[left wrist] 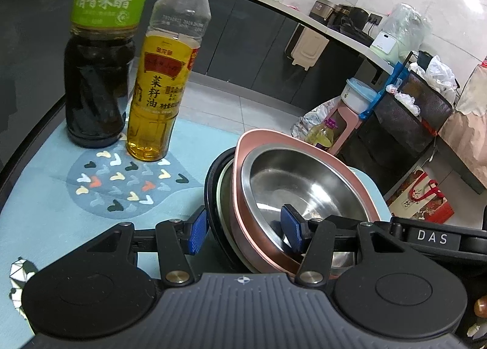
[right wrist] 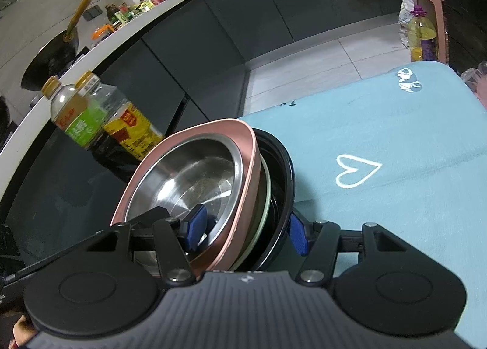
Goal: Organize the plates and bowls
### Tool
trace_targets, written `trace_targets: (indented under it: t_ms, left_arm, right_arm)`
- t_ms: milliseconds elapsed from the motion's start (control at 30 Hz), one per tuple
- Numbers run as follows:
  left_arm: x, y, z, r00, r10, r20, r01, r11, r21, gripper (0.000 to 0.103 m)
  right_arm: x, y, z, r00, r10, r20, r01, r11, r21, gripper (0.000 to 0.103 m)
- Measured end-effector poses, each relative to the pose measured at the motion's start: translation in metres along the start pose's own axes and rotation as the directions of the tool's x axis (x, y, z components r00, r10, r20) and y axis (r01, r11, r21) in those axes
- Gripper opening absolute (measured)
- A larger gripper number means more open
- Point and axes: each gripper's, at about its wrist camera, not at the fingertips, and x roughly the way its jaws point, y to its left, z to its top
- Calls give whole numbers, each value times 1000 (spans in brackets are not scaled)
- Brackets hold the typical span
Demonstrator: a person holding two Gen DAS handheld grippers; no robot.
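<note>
A nested stack is held tilted above the table: a steel bowl (left wrist: 304, 187) inside a pink bowl (left wrist: 243, 227), then a pale green dish (left wrist: 221, 197) and a black bowl (left wrist: 210, 187). My left gripper (left wrist: 245, 233) is shut across the stack's rims, one blue pad outside the black bowl, one inside the steel bowl. My right gripper (right wrist: 246, 233) grips the same stack from the opposite side: steel bowl (right wrist: 188, 178), pink bowl (right wrist: 243, 197), green dish (right wrist: 264, 197), black bowl (right wrist: 284, 166).
A dark vinegar bottle (left wrist: 97, 75) and a yellow oil bottle (left wrist: 161, 84) stand on the light blue tablecloth (left wrist: 45, 197) at the far left. The cloth (right wrist: 395, 142) spreads right of the stack. A kitchen counter (left wrist: 304, 17), bins and bags stand beyond the table.
</note>
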Motion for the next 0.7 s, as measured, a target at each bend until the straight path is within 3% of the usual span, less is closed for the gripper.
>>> trace_targets:
  t_ms: [467, 600, 700]
  left_arm:
    - [17, 13, -2, 999, -1, -54, -2, 998, -55, 49]
    - [2, 13, -1, 998, 22, 56, -21, 1000, -18, 50]
    - [-9, 11, 0, 996, 20, 92, -19, 1000, -11, 50]
  right_arm:
    - [11, -13, -2, 999, -1, -34, 2, 1000, 24, 39]
    - [10, -12, -3, 1000, 0, -30, 1, 1000, 11, 39]
    - [9, -13, -3, 1000, -1, -24, 1, 1000, 6, 40]
